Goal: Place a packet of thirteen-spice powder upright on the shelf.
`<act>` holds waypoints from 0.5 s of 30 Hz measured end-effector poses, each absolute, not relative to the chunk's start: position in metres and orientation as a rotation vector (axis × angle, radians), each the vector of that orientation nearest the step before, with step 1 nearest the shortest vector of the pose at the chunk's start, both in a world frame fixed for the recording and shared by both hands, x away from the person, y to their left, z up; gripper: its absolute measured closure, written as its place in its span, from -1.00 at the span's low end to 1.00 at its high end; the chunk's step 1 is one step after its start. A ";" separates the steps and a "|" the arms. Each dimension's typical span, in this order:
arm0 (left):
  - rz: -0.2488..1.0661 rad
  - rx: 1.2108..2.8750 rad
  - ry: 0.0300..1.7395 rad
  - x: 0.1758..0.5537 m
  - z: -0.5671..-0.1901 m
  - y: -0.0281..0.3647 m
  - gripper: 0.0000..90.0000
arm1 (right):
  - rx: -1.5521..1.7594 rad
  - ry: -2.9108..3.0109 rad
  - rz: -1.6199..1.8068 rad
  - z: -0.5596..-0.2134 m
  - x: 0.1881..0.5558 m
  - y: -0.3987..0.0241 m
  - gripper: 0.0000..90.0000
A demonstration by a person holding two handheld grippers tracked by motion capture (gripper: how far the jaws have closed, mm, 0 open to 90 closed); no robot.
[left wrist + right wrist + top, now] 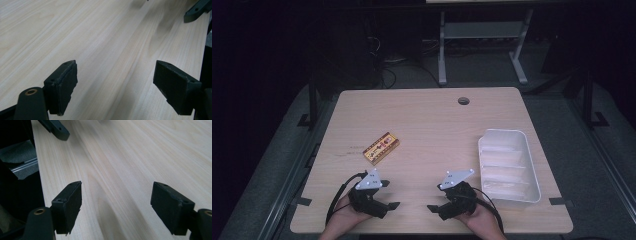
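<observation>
Both grippers rest low at the near edge of the wooden table (427,120), pointing at each other. My left gripper (388,195) is open, with bare wood between its jaws, as the left gripper view (115,82) confirms. My right gripper (436,197) is open too, and nothing lies between its jaws in the right gripper view (116,205). A small yellow and red patterned box (381,148) lies flat on the table, a little beyond the left gripper. A white plastic tray (528,165) with ribbed compartments stands to the right of the right gripper.
A round cable hole (463,101) sits near the table's far edge. A jaw of the other gripper (197,10) shows at the top right of the left gripper view, and one (56,128) at the top left of the right gripper view. Dark floor and a desk frame (442,50) lie beyond.
</observation>
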State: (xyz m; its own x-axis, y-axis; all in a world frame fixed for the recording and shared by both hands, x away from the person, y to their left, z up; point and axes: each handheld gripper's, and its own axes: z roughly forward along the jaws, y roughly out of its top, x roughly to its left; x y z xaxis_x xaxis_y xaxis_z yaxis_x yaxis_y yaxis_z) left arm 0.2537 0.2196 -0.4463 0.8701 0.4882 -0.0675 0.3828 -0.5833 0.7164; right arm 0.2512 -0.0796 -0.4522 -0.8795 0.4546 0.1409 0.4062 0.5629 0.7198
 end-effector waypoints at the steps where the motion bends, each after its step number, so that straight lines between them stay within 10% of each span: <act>1: 0.165 2.248 0.633 0.255 -0.446 0.221 -0.58 | 0.754 2.724 1.228 -0.453 0.252 -0.079 -0.45; 15: 0.195 2.229 0.667 0.260 -0.443 0.228 -0.58 | 0.764 2.755 1.220 -0.457 0.253 -0.075 -0.45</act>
State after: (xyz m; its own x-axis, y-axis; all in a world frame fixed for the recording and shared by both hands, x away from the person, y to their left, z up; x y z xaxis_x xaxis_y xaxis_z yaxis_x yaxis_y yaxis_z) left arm 0.2597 0.2277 -0.4430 0.8503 0.5215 -0.0711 0.4007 -0.5539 0.7298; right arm 0.2533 -0.0751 -0.4574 -0.8788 0.4484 0.1633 0.4224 0.5714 0.7036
